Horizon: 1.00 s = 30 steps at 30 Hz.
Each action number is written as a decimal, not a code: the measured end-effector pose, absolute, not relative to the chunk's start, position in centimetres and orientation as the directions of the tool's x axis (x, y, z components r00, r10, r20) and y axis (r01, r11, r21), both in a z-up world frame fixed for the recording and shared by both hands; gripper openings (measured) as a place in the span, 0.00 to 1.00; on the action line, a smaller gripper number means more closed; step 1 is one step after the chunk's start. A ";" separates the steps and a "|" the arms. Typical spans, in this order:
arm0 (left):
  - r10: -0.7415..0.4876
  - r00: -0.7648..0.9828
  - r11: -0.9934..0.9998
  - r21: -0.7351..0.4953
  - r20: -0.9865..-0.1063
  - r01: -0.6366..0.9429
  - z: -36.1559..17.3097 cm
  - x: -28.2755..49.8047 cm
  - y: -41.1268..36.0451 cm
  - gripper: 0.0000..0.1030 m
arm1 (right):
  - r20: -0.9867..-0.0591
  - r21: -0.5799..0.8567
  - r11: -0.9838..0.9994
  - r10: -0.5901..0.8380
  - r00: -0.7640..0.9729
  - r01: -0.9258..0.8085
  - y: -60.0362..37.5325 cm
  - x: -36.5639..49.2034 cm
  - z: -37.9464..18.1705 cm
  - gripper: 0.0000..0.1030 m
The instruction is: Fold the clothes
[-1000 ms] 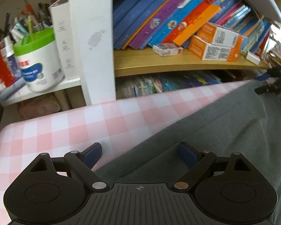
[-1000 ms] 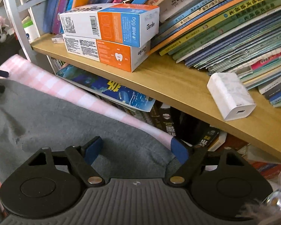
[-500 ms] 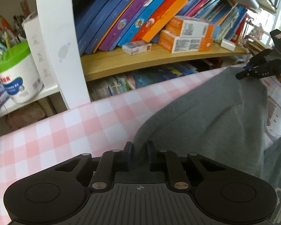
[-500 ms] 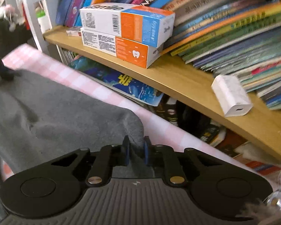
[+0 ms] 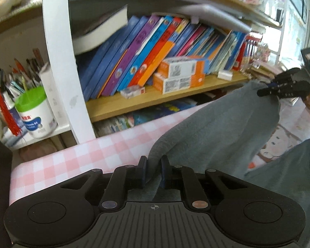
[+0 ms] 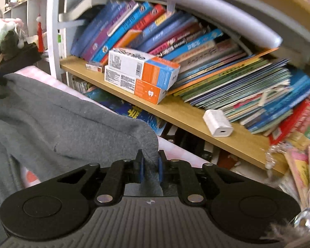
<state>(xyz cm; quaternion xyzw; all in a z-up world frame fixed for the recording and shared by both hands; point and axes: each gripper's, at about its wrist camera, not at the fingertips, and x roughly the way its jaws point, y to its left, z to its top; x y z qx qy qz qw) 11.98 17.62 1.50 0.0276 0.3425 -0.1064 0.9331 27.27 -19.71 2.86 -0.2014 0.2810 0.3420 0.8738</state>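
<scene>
Ahead of me: wooden shelf (image 5: 155, 101) on a white upright (image 5: 62, 62), packed with leaning books (image 5: 146, 49). 2 stacked orange-and-white boxes (image 6: 142, 76) sit on it, a white charger block (image 6: 217, 123) further along. Pink-and-white checked surface (image 5: 76, 161) below. Green-lidded tub (image 5: 34, 111) with pens on my left. Bright daylight at far right.

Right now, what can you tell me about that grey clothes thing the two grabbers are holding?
The grey garment looks like soft, thick knit cloth with a rounded hem. The left gripper and right gripper each pinch one corner, lifting its far edge into a sagging sheet. The rest drapes on the pink checked cloth. What kind of garment it is, I cannot tell.
</scene>
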 end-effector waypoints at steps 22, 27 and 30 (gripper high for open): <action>-0.212 0.766 0.975 -0.181 -0.606 0.127 1.3 -2.4 13.4 0.12 | -0.548 -0.361 0.692 0.385 0.742 -0.626 -24.7 7.0 1.1 0.14; -0.226 0.756 0.960 -0.274 -0.614 0.064 -0.2 -5.1 13.0 0.14 | -0.584 -0.353 0.694 0.360 0.727 -0.627 -25.3 4.4 0.0 0.20; -0.244 0.751 0.933 -0.361 -0.613 0.009 -1.3 -6.6 13.0 0.17 | -0.615 -0.330 0.702 0.347 0.708 -0.631 -25.8 3.2 -0.6 0.25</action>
